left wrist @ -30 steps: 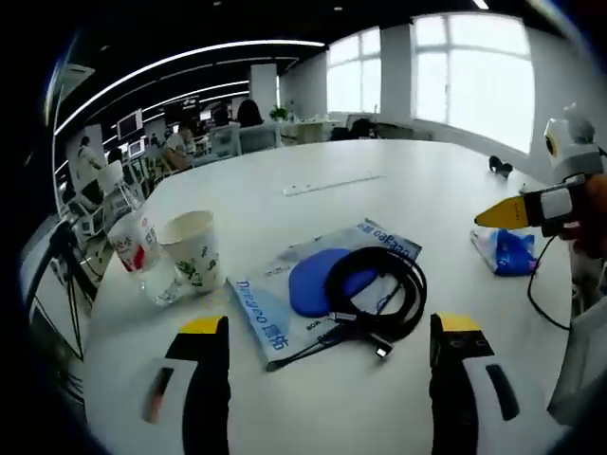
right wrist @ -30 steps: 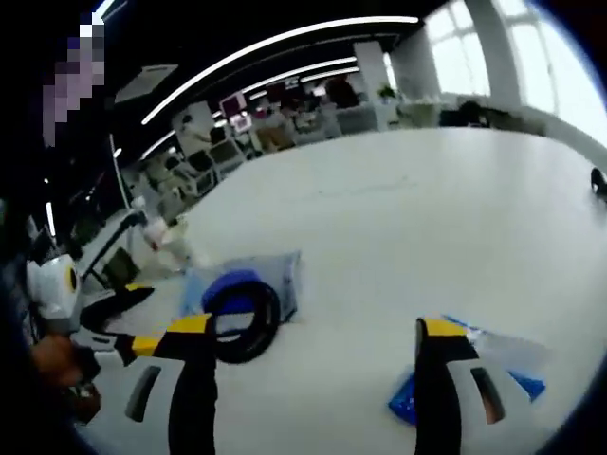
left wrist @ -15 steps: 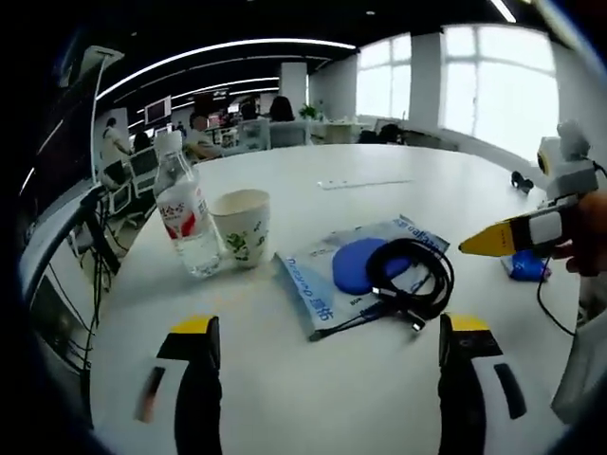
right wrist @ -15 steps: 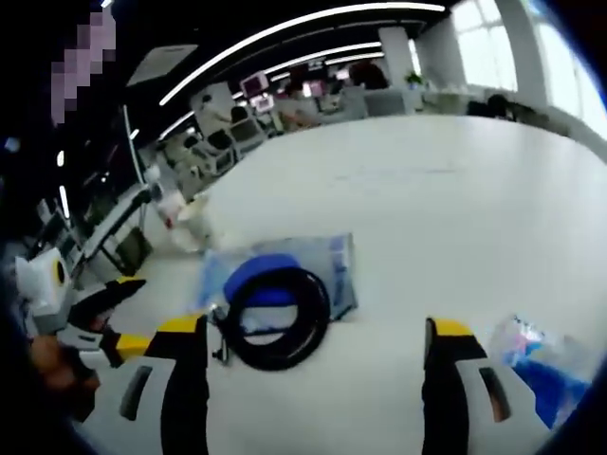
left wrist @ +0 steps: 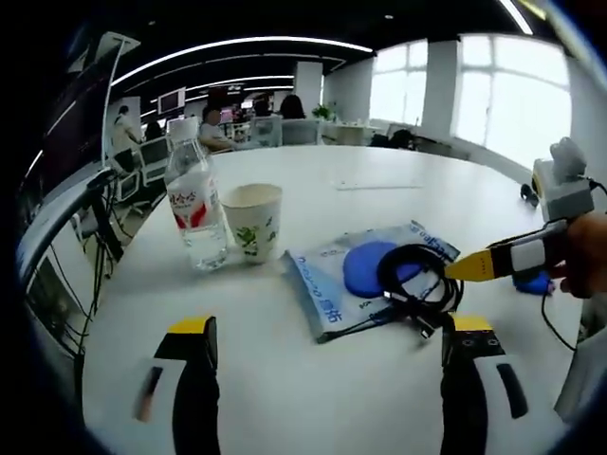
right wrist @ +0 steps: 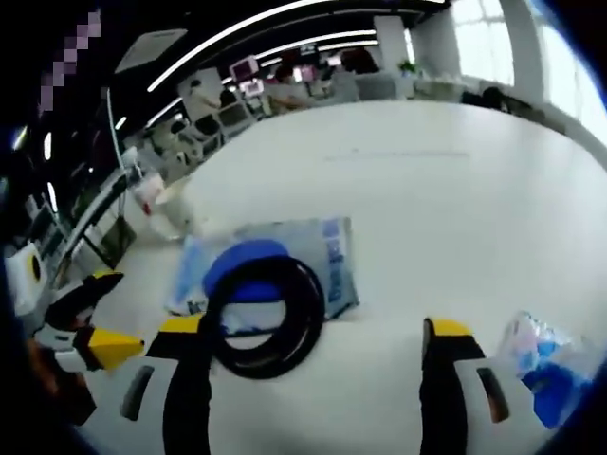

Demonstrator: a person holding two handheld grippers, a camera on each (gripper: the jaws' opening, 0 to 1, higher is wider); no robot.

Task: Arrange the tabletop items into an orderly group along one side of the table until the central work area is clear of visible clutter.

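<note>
A black coiled cable [left wrist: 422, 284] lies on a flat blue-and-white plastic pack [left wrist: 332, 284] with a round blue pad inside, near the middle of the white table [left wrist: 313, 190]. To their left stand a clear water bottle [left wrist: 197, 213] with a red label and a printed paper cup [left wrist: 252, 220]. My left gripper [left wrist: 330, 325] is open above bare table, short of the pack. My right gripper [right wrist: 313, 327] is open just in front of the cable [right wrist: 264, 318] and pack [right wrist: 275, 261]; its yellow-tipped jaw reaches in beside the cable. A small blue packet [right wrist: 541, 365] lies at the right.
The blue packet [left wrist: 536, 282] sits behind the right gripper's jaw. A person's hand [left wrist: 583, 256] holds that gripper. Bottle and cup [right wrist: 166, 204] are blurred near the table's left edge. Office desks, chairs and people fill the background beyond the table.
Both cameras moved. The right gripper came left, closer to the cable, leaving the blue packet at its right. In the left view the bottle and cup shifted toward the middle.
</note>
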